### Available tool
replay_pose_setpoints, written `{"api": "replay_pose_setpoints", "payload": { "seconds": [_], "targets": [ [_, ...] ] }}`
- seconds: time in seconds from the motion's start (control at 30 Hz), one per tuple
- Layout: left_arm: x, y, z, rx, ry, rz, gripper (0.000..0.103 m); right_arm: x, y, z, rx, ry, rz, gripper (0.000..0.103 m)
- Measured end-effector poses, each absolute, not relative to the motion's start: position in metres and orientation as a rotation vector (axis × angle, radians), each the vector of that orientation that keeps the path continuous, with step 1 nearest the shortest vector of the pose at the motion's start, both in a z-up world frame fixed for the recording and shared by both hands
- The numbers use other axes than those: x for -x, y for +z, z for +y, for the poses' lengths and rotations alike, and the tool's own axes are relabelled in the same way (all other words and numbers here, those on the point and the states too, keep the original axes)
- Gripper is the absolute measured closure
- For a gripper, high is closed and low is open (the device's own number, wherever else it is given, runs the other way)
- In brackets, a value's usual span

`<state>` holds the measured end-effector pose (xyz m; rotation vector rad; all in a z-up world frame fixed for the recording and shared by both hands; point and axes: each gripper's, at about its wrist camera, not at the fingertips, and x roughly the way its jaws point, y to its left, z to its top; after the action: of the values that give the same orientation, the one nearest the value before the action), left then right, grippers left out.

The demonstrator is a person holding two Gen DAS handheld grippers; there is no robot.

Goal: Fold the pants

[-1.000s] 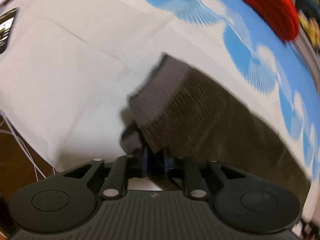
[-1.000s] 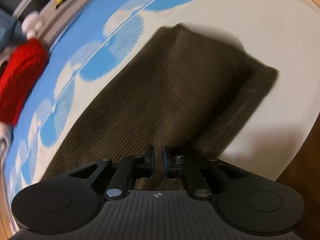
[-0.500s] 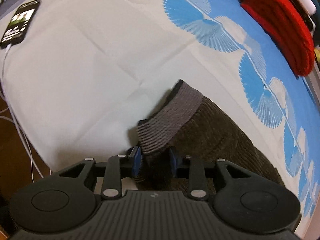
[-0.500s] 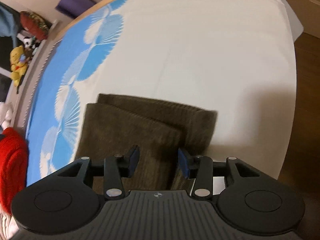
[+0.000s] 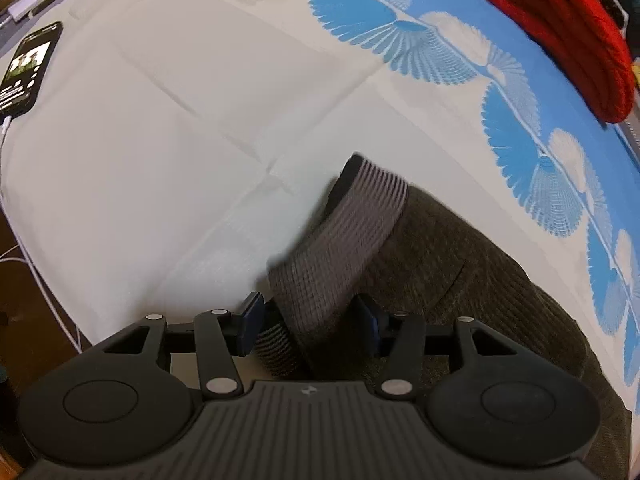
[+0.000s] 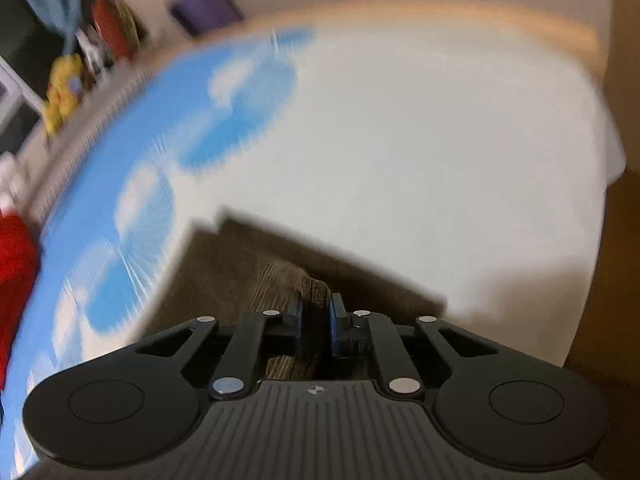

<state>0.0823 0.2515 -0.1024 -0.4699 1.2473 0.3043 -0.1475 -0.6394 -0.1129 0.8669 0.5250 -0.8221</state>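
Observation:
Dark olive corduroy pants (image 5: pixel 460 288) lie folded on the bed, their grey ribbed waistband (image 5: pixel 352 232) turned up toward the left wrist view. My left gripper (image 5: pixel 310 318) points steeply down over that waistband. Its jaws are opening, and the band lies between the blue pads without being pressed. In the blurred right wrist view the pants (image 6: pixel 248 264) spread out ahead of my right gripper (image 6: pixel 316 312). Its jaws are closing, and a raised fold of the brown cloth is pinched between the pads.
The bedspread (image 5: pixel 160 140) is white with a blue fan pattern. A phone (image 5: pixel 30 68) on a white cable lies at its left edge. A red knit garment (image 5: pixel 560 28) lies at the far right. Soft toys (image 6: pixel 64 88) line the far side. Brown floor borders the bed.
My left jaws have spread apart and released the waistband. My right gripper stood open over the folded pants half a second ago, then came together on a fold while swinging upward.

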Motion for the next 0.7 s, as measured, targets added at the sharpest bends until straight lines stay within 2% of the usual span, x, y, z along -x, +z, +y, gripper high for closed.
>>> {"api": "replay_pose_setpoints", "payload": {
  "seconds": [0.07, 0.2, 0.23, 0.33, 0.5, 0.57, 0.6, 0.63, 0.67, 0.7],
  "targets": [
    [-0.083, -0.101, 0.248, 0.455, 0.283, 1.246, 0.047, 0.159, -0.104, -0.64, -0.846, -0.912, 0.468, 0.091],
    [-0.083, -0.09, 0.244, 0.381, 0.293, 1.195, 0.047, 0.152, -0.145, -0.654, -0.953, -0.914, 0.702, 0.089],
    [-0.083, -0.085, 0.242, 0.362, 0.298, 1.167, 0.047, 0.153, -0.15, -0.656, -0.965, -0.944, 0.717, 0.085],
    [-0.083, -0.067, 0.232, 0.276, 0.309, 1.071, 0.048, 0.158, -0.146, -0.658, -0.953, -0.971, 0.697, 0.082],
    [-0.082, -0.04, 0.198, 0.086, 0.168, 0.911, 0.067, 0.162, -0.142, -0.657, -0.947, -0.978, 0.692, 0.074],
    [-0.084, -0.051, 0.186, 0.075, 0.051, 0.962, 0.066, 0.162, -0.145, -0.658, -0.973, -0.964, 0.71, 0.073],
    [-0.089, -0.066, 0.185, 0.082, 0.008, 1.049, 0.067, 0.163, -0.147, -0.657, -0.982, -0.957, 0.72, 0.072],
    [-0.095, -0.096, 0.187, 0.065, 0.041, 1.222, 0.071, 0.162, -0.149, -0.656, -0.989, -0.952, 0.731, 0.069],
    [-0.095, -0.119, 0.19, 0.038, 0.092, 1.344, 0.095, 0.16, -0.151, -0.656, -0.99, -0.948, 0.748, 0.063],
    [-0.094, -0.126, 0.191, 0.014, 0.11, 1.377, 0.097, 0.157, -0.153, -0.655, -0.989, -0.943, 0.768, 0.059]
  ]
}}
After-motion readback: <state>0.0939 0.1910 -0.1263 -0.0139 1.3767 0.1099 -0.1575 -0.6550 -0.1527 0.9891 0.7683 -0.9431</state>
